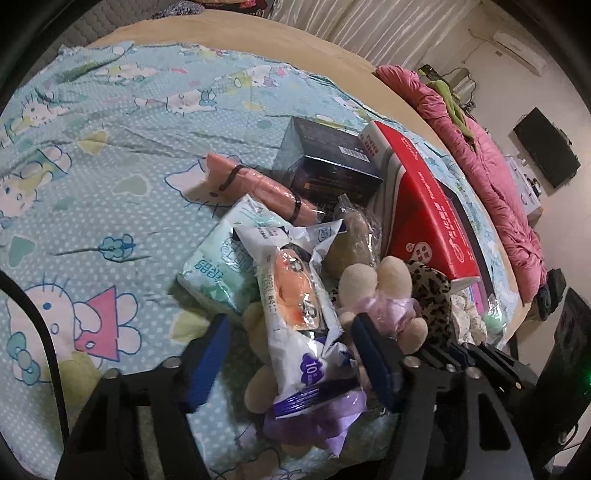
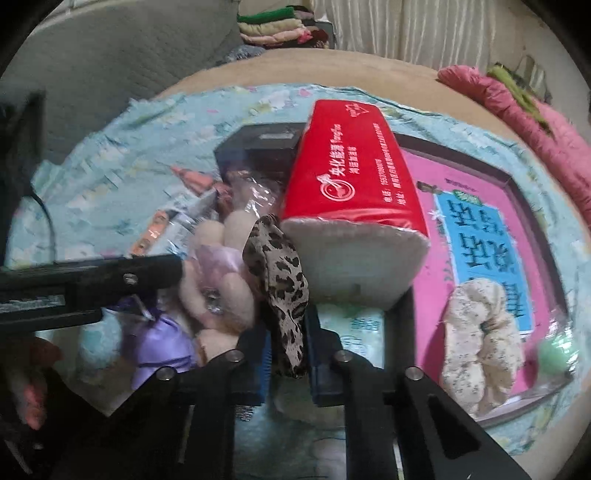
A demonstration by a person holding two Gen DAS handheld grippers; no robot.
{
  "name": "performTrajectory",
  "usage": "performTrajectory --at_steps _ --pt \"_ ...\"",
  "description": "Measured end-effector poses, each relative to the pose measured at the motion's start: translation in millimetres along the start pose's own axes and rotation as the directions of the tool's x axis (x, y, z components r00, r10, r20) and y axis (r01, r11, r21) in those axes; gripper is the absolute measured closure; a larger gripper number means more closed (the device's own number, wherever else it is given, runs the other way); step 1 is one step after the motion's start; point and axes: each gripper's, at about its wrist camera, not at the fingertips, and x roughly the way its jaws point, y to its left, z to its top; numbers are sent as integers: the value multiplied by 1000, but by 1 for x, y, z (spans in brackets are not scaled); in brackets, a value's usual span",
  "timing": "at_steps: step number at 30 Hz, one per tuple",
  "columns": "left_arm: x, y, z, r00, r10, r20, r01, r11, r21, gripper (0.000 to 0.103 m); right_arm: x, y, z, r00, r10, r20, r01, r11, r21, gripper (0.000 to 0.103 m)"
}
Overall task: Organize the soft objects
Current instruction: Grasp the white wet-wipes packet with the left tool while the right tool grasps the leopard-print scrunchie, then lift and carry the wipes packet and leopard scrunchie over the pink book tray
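Left wrist view: the left gripper (image 1: 291,369) straddles a white wipes pack (image 1: 299,325), its fingers (image 1: 207,362) released and not yet pressing it. Beneath lies a plush toy (image 1: 373,291), beside a green tissue pack (image 1: 218,269), all in 1 heap on the bed sheet (image 1: 92,177) with a dark box (image 1: 328,162) and red tissue pack (image 1: 421,206). Sorting looks barely begun; nothing is set apart.

Right wrist view: the right gripper (image 2: 286,350) is clenched on a leopard scrunchie (image 2: 280,273), in the heap just beside the plush toy. Only here show a pink book (image 2: 476,206), a cream scrunchie (image 2: 480,332) on it, and folded clothes (image 2: 277,26) far behind.
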Motion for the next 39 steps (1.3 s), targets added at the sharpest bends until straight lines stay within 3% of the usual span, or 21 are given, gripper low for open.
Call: performTrajectory --at_steps 5,11,17,24,27,30,39 --pt "-1 6 -1 999 -30 12 31 999 -27 65 -14 -1 0 998 35 54 -36 999 17 91" --pt "-14 9 -3 998 -39 55 40 999 -31 67 -34 3 2 991 50 124 -51 999 5 93" --pt "-41 -4 -7 991 -41 128 39 999 22 67 -47 -3 3 984 49 170 -54 998 23 93" --pt "-48 -3 -14 992 -38 124 35 999 27 67 -35 -10 1 991 76 107 -82 995 51 90" --pt "-48 -1 -15 992 -42 118 40 999 24 67 -29 -9 1 994 70 89 -74 996 48 82" --pt "-48 -2 -16 992 -49 119 46 999 25 67 -22 -9 0 996 61 60 -64 997 49 65" --pt "-45 0 -15 992 -61 108 59 998 19 66 3 -10 1 1000 15 -5 -15 999 41 63"
